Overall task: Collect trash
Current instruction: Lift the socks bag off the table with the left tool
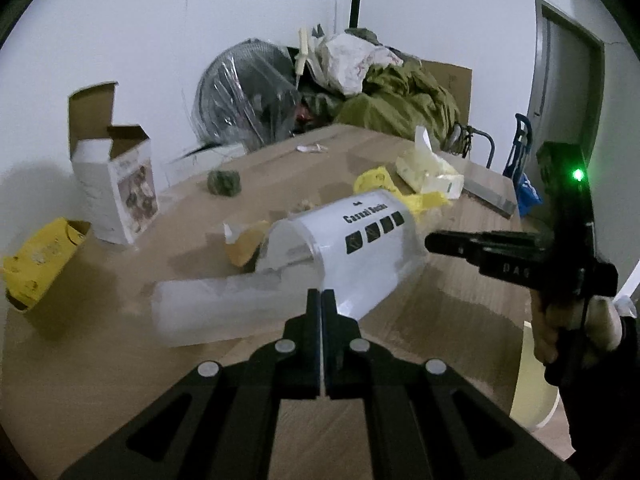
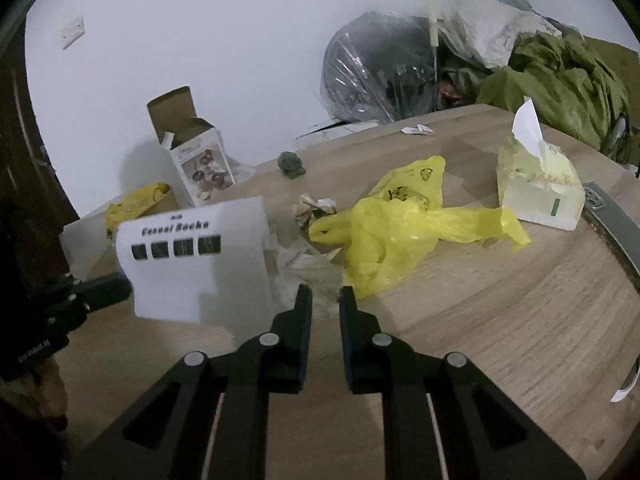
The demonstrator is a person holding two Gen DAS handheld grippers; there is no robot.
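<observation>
Left wrist view: left gripper (image 1: 321,296) at lower centre, jaws pressed together on the edge of a white sock pack (image 1: 360,248) printed with black squares, pack lifted at frame centre above the table (image 1: 100,360). Right gripper (image 1: 430,242) at right edge, reaching toward the pack, just beside its right side. Behind the pack, a yellow bag (image 1: 376,182) and a tissue pack (image 1: 428,172) at upper right. At left, an open white box (image 1: 120,184) standing upright and a yellow carton (image 1: 36,260) lying on its side. Near the far table edge, a small green lump (image 1: 224,182). Right wrist view: right gripper (image 2: 325,296) at lower centre, jaws parted a little, nothing between them, over crumpled clear wrap (image 2: 308,264). Sock pack (image 2: 192,256) at centre left, held by the left gripper (image 2: 120,286) entering from the left edge. Yellow bag (image 2: 400,232) crumpled at frame centre, a paper wad (image 2: 314,206) just beside its left end, tissue pack (image 2: 536,188) at right, well apart from the jaws.
</observation>
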